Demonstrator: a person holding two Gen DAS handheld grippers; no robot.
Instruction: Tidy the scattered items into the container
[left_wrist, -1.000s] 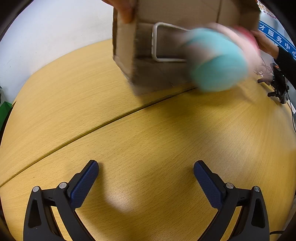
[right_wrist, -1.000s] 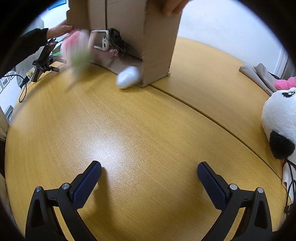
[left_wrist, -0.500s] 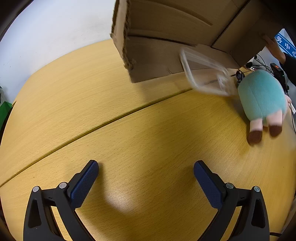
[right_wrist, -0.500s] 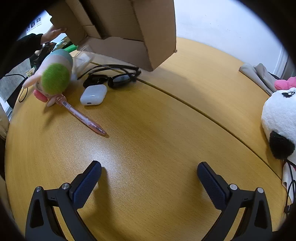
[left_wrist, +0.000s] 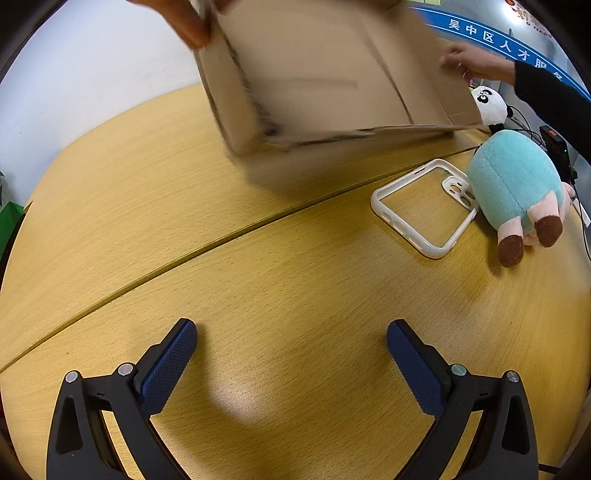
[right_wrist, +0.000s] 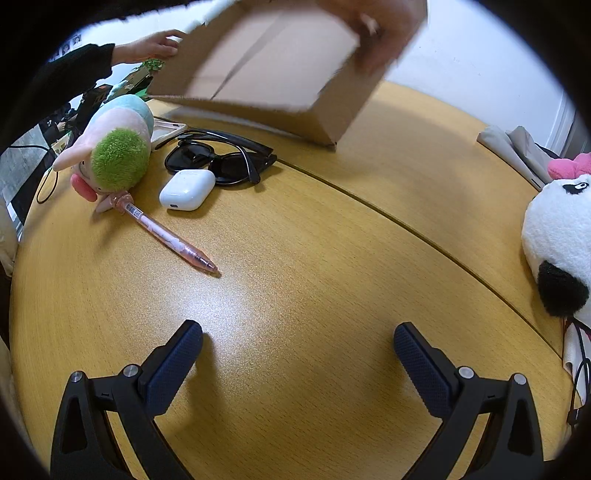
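A cardboard box (left_wrist: 325, 77) is held tilted above the far side of the table by a person's hands; it also shows in the right wrist view (right_wrist: 280, 62). A teal plush toy (left_wrist: 517, 188) and a white phone case (left_wrist: 424, 210) lie on the table at the right. In the right wrist view the plush (right_wrist: 114, 147), black sunglasses (right_wrist: 221, 158), a white earbud case (right_wrist: 186, 190) and a pink pen (right_wrist: 166, 232) lie at the far left. My left gripper (left_wrist: 291, 354) and right gripper (right_wrist: 297, 358) are open and empty, low over the near table.
A large panda plush (right_wrist: 557, 236) sits at the right edge of the wooden table (right_wrist: 295, 258). A small panda toy (left_wrist: 489, 105) and black cables with devices (left_wrist: 554, 144) lie behind the teal plush. Folded grey cloth (right_wrist: 517, 147) lies at the far right.
The person tipped the box and the items fell out onto the table. The box has since been lifted and turned. Both grippers have stayed still and open.
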